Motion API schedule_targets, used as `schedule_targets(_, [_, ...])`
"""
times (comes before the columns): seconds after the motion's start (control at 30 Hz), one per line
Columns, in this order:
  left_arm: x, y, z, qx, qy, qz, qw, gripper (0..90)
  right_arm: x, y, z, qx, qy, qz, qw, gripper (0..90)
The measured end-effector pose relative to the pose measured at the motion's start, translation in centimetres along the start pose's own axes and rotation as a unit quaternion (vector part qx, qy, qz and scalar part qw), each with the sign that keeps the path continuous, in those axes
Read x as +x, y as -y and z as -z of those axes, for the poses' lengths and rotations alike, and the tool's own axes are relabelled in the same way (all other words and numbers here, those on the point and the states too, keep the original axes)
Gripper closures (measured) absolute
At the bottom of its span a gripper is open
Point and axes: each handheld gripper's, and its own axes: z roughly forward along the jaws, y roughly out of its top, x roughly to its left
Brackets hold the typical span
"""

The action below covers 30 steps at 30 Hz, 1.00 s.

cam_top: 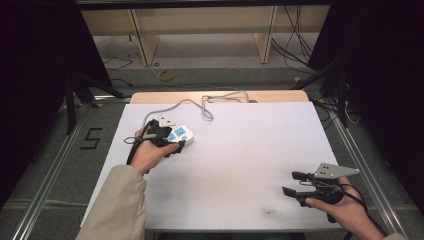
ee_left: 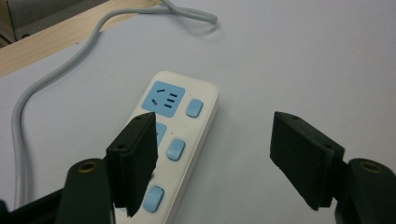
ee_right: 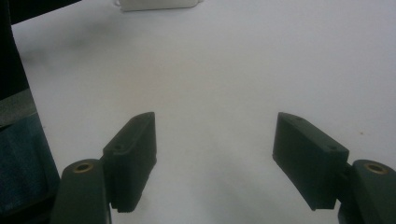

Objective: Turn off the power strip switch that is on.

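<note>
I see the power strip (cam_top: 179, 135) lying on the white surface (cam_top: 240, 165) at left centre of the high view, its long axis slanting toward upper right. My left claw (ee_left: 212, 158) sits just over its near end, jaws apart, nothing gripped. The cord (ee_left: 56, 79) runs off to upper left. My right claw (cam_top: 295, 183), also apart, rests well away at lower right. No containers present.

A white sheet is covering the worktop (cam_top: 240, 165), with a strip of pale wood (cam_top: 270, 96) showing along its far edge. Grey floor (cam_top: 210, 75) is stretching beyond, where loose cables (cam_top: 295, 45) are lying near wooden shelf legs (cam_top: 265, 40). Dark curtains (cam_top: 30, 65) are hanging at both sides, and metal rails (cam_top: 45, 175) are running alongside.
</note>
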Motion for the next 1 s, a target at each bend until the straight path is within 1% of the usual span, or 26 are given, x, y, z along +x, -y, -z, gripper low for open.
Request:
schedule_targets(0.2, [-0.3,0.2,0.4,-0.002,0.003,-0.003,1.0,31.6,0.0,0.0,0.0,0.0,0.0,0.0,1.0,30.7])
schedule_targets(0.23, [-0.3,0.3,0.5,-0.002,0.003,-0.006,1.0,31.6,0.0,0.0,0.0,0.0,0.0,0.001,1.0,30.7])
schedule_targets(0.43, [-0.7,0.8,0.8,-0.005,0.011,-0.006,0.9999,31.5,0.0,0.0,0.0,0.0,0.0,0.001,1.0,30.7])
schedule_targets(0.5, [-0.9,1.0,0.9,-0.005,0.015,-0.008,0.9998,31.5,-0.1,0.0,0.0,0.0,0.0,0.002,1.0,30.7])
schedule_targets(0.67, [-1.3,1.4,1.1,-0.003,0.016,-0.014,0.9998,30.5,-0.1,0.0,0.0,-0.001,0.0,0.001,1.0,30.7])
schedule_targets(0.7, [-1.4,1.5,1.2,-0.002,0.017,-0.018,0.9997,30.0,-0.1,0.0,0.0,-0.001,0.001,0.001,1.0,30.7])
schedule_targets(0.83, [-1.7,2.0,1.2,-0.004,0.025,-0.014,0.9996,29.2,-0.1,-0.1,-0.1,0.0,0.001,0.001,1.0,30.7])
schedule_targets(1.0, [-2.0,2.5,1.3,0.002,0.031,-0.019,0.9993,29.3,-0.1,-0.1,-0.1,-0.001,0.0,0.002,1.0,30.7])
